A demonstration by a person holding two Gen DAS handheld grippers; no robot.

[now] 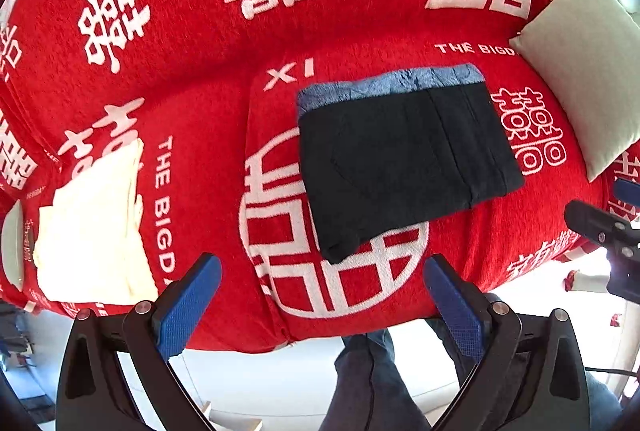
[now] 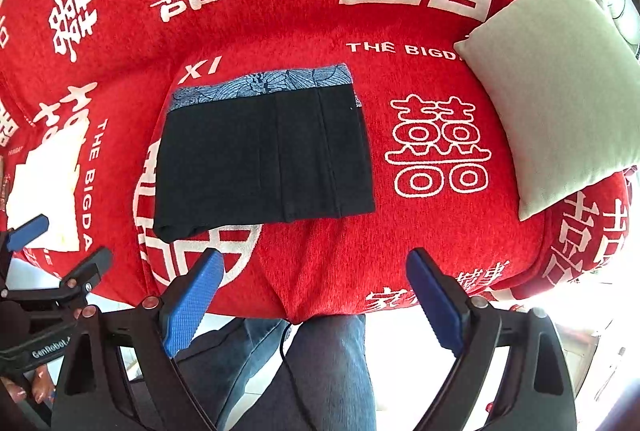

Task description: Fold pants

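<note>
A red woven sofa cover printed with white double-happiness characters and English lettering (image 1: 192,79) spreads over the whole seat and backrest of a sofa, filling most of both views. At the sofa's right end a pale grey-green square cushion (image 2: 560,87) leans tilted against the armrest area, well apart from the garment. At the left end lies a cream-white folded cloth (image 1: 96,223), flat on the seat.

Near the middle of the seat rest the black folded pants with a blue patterned lining band (image 2: 264,159), folded into a compact rectangle. The blue band shows along the far edge, and the nearer left corner bulges slightly where layers stack. The pants lie flat on the cover, over part of a large white circular emblem, touched by neither tool.

Below the seat edge, the person's blue denim-clad legs (image 2: 320,371) stand on a light floor.

The left tongs (image 1: 324,295) hang above the front of the seat with blue pads spread wide apart, nothing between them. The right tongs (image 2: 316,295) are likewise spread wide and empty, pointing steeply down, with the pants beyond their tips.
</note>
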